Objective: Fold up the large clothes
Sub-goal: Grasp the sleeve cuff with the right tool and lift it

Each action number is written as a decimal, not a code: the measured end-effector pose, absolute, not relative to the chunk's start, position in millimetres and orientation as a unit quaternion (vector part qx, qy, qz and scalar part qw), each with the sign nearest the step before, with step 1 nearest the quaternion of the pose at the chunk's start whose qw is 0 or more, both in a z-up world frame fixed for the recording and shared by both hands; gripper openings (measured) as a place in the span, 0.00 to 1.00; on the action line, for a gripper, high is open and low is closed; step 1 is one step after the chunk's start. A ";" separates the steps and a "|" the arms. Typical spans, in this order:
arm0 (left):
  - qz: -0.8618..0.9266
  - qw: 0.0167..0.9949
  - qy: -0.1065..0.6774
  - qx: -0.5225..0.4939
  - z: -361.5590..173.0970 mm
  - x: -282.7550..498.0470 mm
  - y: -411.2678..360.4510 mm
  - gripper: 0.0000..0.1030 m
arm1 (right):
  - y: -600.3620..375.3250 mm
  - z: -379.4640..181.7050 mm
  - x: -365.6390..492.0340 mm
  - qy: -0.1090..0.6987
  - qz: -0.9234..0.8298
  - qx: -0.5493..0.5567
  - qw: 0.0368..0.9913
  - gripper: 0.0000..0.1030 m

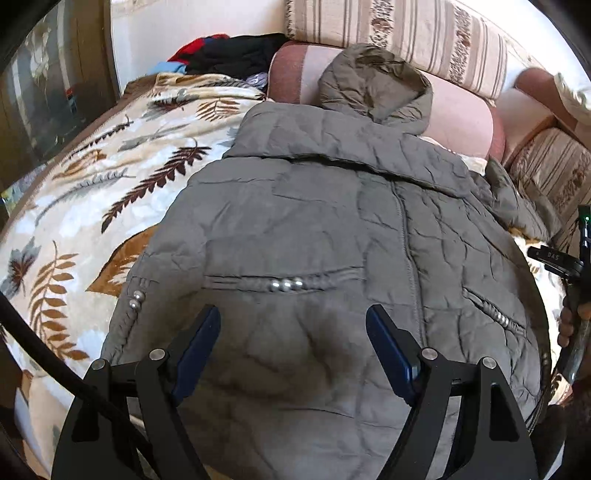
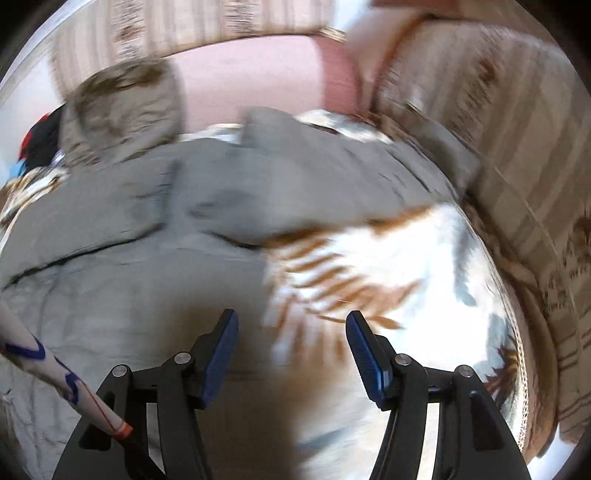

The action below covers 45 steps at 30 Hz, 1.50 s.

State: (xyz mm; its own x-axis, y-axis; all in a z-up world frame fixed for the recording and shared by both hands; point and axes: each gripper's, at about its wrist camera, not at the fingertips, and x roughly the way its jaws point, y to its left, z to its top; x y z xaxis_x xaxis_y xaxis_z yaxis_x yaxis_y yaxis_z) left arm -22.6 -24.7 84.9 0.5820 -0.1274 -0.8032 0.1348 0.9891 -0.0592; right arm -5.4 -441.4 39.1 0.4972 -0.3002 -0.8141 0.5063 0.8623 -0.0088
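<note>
A grey quilted hooded jacket [image 1: 332,221] lies front up on a leaf-patterned blanket [image 1: 92,192], its hood [image 1: 373,81] against a pink bolster. One sleeve is folded across the chest. My left gripper [image 1: 293,321] is open and empty, just above the jacket's lower front. My right gripper [image 2: 291,325] is open and empty over the jacket's right edge [image 2: 147,229] and the blanket [image 2: 388,266]; that view is motion-blurred. The other sleeve [image 2: 332,177] lies spread to the right. The right gripper tool also shows at the left wrist view's right edge [image 1: 576,266].
A pink bolster [image 1: 461,122] and striped sofa cushions [image 1: 406,33] line the back and right. A pile of dark and red clothes [image 1: 229,55] lies at the far left end. A black cable [image 1: 44,350] crosses the lower left.
</note>
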 end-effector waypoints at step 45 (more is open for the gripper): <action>-0.074 0.864 0.485 0.115 30.8 19.7 -122.0 0.78 | -735.2 18.7 74.7 0.357 -0.346 0.287 0.819 0.14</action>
